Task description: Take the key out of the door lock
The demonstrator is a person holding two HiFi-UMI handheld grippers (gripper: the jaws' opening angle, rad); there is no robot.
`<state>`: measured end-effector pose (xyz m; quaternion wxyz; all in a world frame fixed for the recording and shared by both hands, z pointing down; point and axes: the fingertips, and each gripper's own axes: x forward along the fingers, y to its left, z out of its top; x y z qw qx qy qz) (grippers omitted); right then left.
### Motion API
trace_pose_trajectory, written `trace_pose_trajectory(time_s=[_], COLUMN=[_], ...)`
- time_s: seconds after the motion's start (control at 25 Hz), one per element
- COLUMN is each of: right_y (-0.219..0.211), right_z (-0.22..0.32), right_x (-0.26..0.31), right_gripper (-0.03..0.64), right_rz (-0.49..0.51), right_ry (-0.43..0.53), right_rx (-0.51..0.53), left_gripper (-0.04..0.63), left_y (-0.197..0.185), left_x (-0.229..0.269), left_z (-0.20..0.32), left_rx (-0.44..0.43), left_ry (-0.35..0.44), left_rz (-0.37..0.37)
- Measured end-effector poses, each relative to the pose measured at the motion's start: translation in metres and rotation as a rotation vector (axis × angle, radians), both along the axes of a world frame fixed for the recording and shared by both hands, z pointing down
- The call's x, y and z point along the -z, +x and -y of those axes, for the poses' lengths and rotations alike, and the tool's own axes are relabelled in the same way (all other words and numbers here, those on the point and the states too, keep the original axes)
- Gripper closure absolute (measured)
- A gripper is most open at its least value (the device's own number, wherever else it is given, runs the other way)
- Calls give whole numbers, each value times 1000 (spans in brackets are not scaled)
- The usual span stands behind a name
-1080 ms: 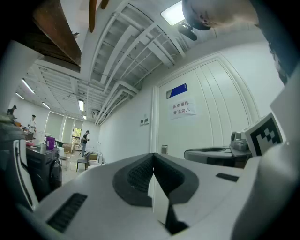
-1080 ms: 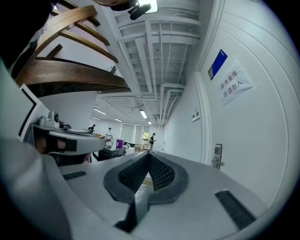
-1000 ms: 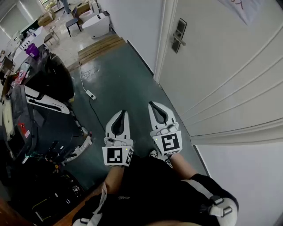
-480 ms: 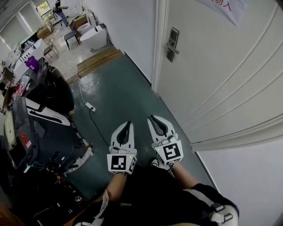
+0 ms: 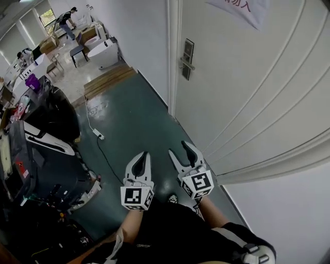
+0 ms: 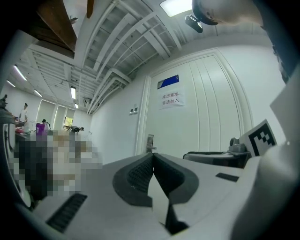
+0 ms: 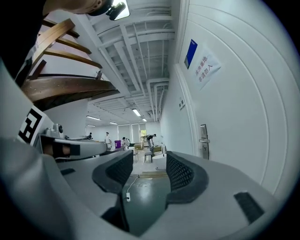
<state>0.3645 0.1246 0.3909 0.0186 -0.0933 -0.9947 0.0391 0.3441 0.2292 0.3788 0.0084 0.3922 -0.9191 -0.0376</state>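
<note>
Head view puts the door lock (image 5: pixel 187 58), a dark plate with a lever handle, at the near edge of the white door (image 5: pixel 258 103), well ahead of both grippers. Any key in it is too small to make out, so by my reading the task's real work has not begun. The right gripper view shows the same lock (image 7: pixel 203 139) off to its right rather than between the jaws, which suggests the tool is not yet lined up with it.

The right gripper (image 5: pixel 178 148) is nearer the door, and its jaws are opening with only floor visible between them, most likely in readiness to take the key's head. The left gripper (image 5: pixel 144 154) is carried beside it with its jaws pressed together on nothing. It looks like the idle one, kept low and clear. Both are held close to the person's body, over the dark green floor (image 5: pixel 134 108).

A printed paper notice (image 5: pixel 240 7) hangs high on the door. A power strip (image 5: pixel 97 135) with its cable lies on the floor to the left, clear of the straight way to the door.
</note>
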Motion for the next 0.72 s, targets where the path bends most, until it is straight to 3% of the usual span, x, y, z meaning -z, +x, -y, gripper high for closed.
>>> trace_pose_trajectory(time_s=[0.32,0.72], right_y=[-7,-41], right_z=[18,31], right_x=[-19,-22], right_gripper=[390,390], right_rz=[-6,-33], right_ry=[-48,0], right_rx=[8,-5], left_gripper=[572,572], left_y=[0,-34], left_x=[-17,-18], left_z=[11,25], left_rx=[5,-8], left_ry=[-66,-31], left_rz=[-21,-27])
